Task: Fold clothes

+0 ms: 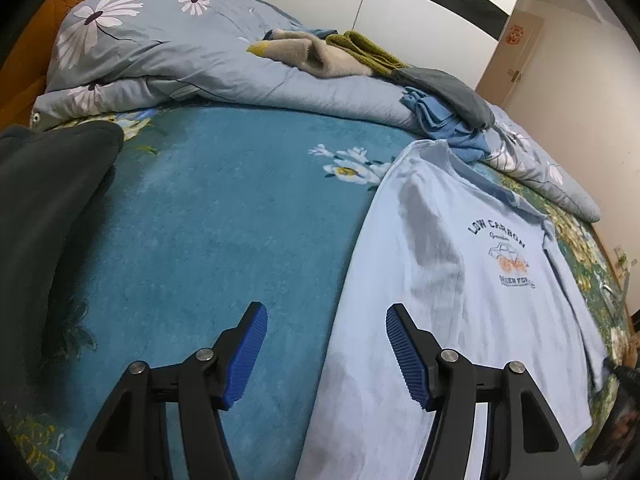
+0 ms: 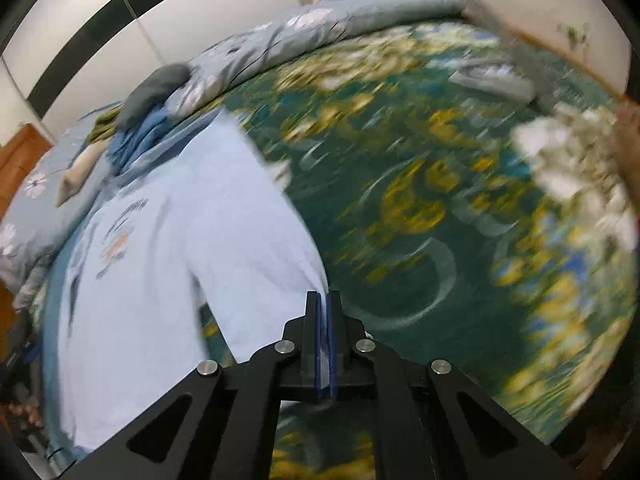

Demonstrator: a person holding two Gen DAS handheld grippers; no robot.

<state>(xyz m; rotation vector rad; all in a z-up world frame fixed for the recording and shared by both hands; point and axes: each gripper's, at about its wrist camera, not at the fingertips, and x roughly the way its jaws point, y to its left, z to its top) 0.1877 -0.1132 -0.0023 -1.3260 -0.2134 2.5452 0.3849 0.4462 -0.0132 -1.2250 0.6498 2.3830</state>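
**Sleeve pinched, first fold under way**

The pale blue T-shirt (image 1: pixel 452 280) lies print-up on the bed (image 1: pixel 224 216), at 3 o'clock in the left wrist view and at 9 o'clock in the right wrist view. The right gripper (image 2: pixel 324 300) has its jaws pressed together on the tip of one sleeve (image 2: pixel 256 216), which rises off the bedspread toward the camera. The left gripper (image 1: pixel 326 354) hovers with its jaws wide and nothing between them, just above the shirt's near edge.

This looks like the sleeve-in step: the held sleeve probably needs carrying across the shirt body toward the print (image 1: pixel 504 256) and laying flat before letting go. The left gripper could then take the other side or pin the cloth.

At 12 o'clock a flowered quilt (image 1: pixel 168 56) is bunched along the bed, with a pile of other clothes (image 1: pixel 360 56) on it. A dark garment (image 1: pixel 48 184) lies at 9 o'clock.

The right wrist view is smeared by motion, so the bedspread pattern and the shirt's hem are hard to read. How much cloth sits between the closed jaws is hidden. The shirt's lower edge is cut off behind the left gripper.
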